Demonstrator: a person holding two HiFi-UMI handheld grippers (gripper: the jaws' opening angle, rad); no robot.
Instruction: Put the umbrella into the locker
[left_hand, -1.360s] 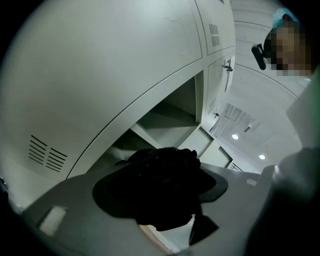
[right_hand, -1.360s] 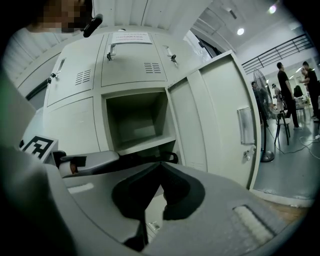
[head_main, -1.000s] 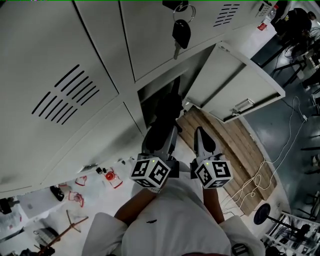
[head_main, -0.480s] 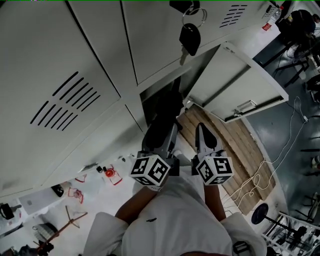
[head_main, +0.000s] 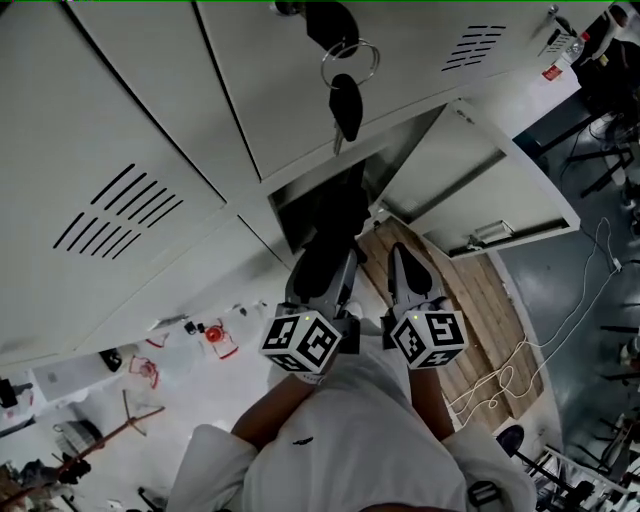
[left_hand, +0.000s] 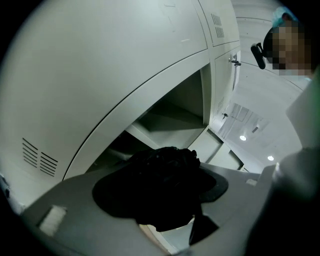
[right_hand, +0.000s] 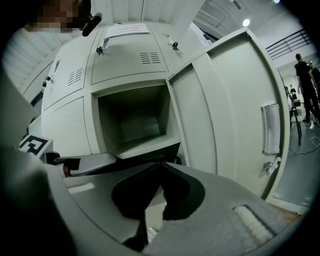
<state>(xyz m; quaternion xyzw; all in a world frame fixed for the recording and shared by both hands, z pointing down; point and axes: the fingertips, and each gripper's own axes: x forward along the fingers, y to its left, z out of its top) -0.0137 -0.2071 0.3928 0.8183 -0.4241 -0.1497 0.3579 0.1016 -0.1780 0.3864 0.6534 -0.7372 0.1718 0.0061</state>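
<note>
The black folded umbrella (head_main: 338, 218) is clamped in my left gripper (head_main: 322, 272), its far end reaching into the dark open locker compartment (head_main: 300, 205). From the left gripper view, the umbrella's bunched fabric (left_hand: 162, 182) fills the jaws just in front of the open compartment (left_hand: 175, 117). My right gripper (head_main: 402, 268) hangs beside it, shut on nothing; its jaw tips meet (right_hand: 159, 166) below the open compartment (right_hand: 134, 120). The locker door (head_main: 478, 185) stands swung open to the right.
A key on a ring (head_main: 345, 100) dangles from the locker above. A wooden pallet board (head_main: 470, 310) and loose cables (head_main: 505, 375) lie on the floor at right. Small red and black items (head_main: 215, 335) are scattered at left. People (right_hand: 302, 85) stand far off.
Both grippers stay nearly where they were with the umbrella held. The head view has shifted, and the hanging key has swung left.
</note>
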